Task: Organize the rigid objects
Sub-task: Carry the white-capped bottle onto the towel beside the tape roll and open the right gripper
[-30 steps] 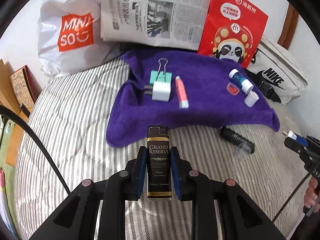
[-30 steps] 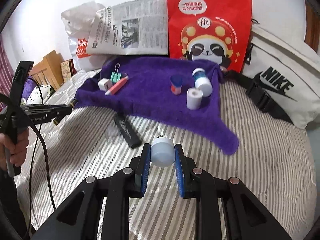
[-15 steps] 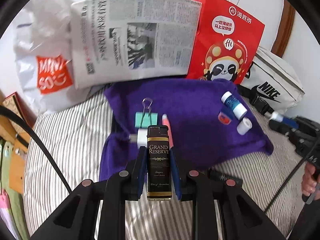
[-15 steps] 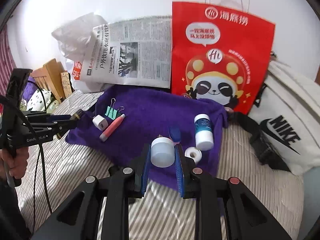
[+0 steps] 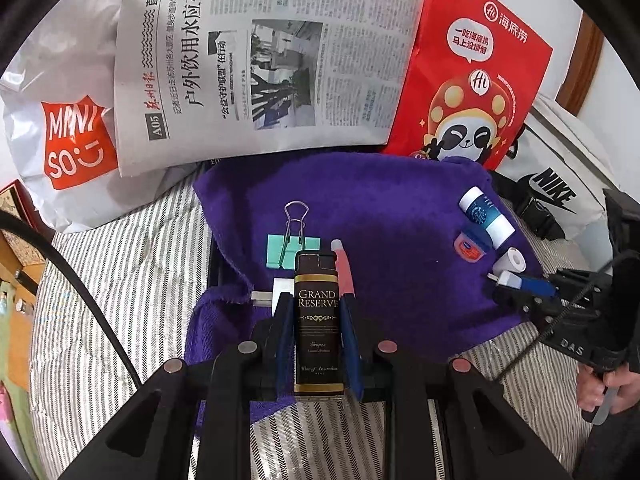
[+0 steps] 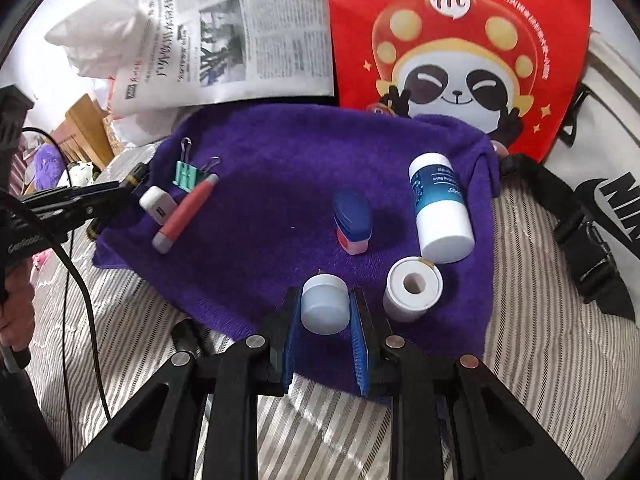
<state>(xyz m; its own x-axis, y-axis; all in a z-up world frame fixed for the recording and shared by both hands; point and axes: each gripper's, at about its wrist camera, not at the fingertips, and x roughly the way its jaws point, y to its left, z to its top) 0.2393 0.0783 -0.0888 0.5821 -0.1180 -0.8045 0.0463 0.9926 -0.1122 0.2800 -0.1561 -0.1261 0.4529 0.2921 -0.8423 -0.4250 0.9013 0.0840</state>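
Black and gold, the little bottle sat tight between the blue pads of my left claw, over the near edge of the purple towel. Behind it lay a green clip and a pink pen.

From my right claw, I saw the pads squeezed on a small white jar, above the towel's near edge, just beside a white roll and a blue-and-white bottle.

White charger: mostly hidden behind the black bottle.
Red bag: top cut off (upper edge).
Bottle label: small print illegible.
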